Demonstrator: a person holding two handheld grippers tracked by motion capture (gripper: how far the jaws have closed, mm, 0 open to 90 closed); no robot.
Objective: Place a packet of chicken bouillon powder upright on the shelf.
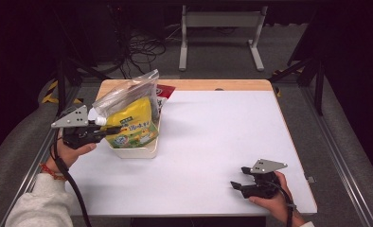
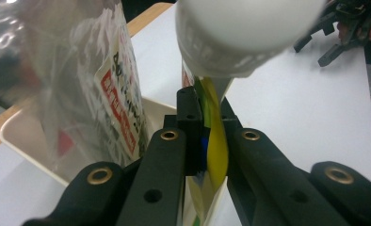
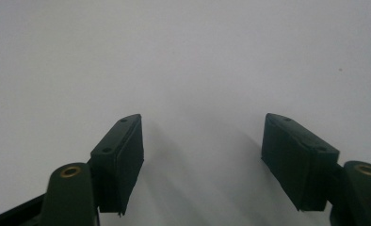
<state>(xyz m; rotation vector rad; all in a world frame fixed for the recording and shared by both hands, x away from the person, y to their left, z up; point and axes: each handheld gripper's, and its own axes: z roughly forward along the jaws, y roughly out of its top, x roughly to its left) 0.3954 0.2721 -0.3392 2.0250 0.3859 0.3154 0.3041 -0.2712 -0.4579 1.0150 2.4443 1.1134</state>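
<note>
A yellow spouted pouch (image 1: 132, 124) with a white cap (image 1: 100, 121) stands in a white bin (image 1: 144, 150) at the table's left. My left gripper (image 1: 110, 129) is shut on the pouch's edge just under the cap. In the left gripper view the yellow pouch (image 2: 215, 141) is pinched between the jaws, the white cap (image 2: 240, 33) looming above. A clear plastic bag (image 1: 128, 92) leans in the bin behind the pouch. My right gripper (image 1: 239, 178) rests open near the front right of the table, its jaws spread over bare white surface (image 3: 202, 155).
The white tabletop (image 1: 213, 142) has a wooden strip at its far edge. A red packet (image 1: 164, 90) peeks out behind the bin. Beyond the table are a white frame's legs (image 1: 220, 33) and cables on the floor (image 1: 144, 49).
</note>
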